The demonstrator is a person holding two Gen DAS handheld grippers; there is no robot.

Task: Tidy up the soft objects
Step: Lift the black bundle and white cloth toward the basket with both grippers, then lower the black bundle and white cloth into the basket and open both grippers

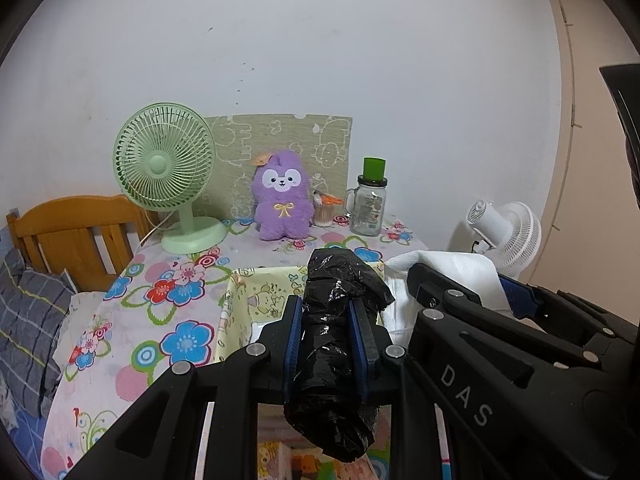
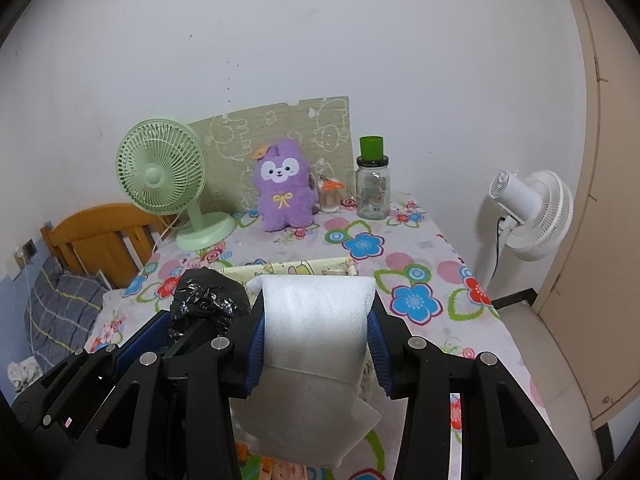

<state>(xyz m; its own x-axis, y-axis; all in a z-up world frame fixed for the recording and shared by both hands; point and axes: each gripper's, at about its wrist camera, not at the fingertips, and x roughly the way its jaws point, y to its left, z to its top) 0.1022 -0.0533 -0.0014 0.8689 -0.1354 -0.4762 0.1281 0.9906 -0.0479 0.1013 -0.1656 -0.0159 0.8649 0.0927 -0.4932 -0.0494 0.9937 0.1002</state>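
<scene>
Bundles fill both grippers above the cloth box [image 1: 240, 300] at the near end of the flowered counter [image 1: 168, 304]. The left gripper [image 1: 331, 340] pinches a black plastic roll [image 1: 340, 320] across its middle, both pads pressed into crinkled film. The right gripper [image 2: 316, 332] clamps a white foam wrap [image 2: 316, 320] the same way, mid-length, with loose ends hanging free below the pads.

Both loads look light and squashy. The black film appears slick and may slide if the squeeze eases, so a hold at the thickest part of the roll seems safest. The foam wrap looks springy and grippy, dents at the pads, and probably tolerates a firm hold anywhere along its body.

Count: one black roll, one white wrap, one box directly beneath them. Behind the box, against the wall, sit one purple plush [image 1: 282, 200], one green fan [image 1: 164, 172] to the plush's left, and one glass jar [image 1: 370, 200] with a green cap to its right. One white fan [image 2: 532, 216] stands off the counter, right of the jar.
</scene>
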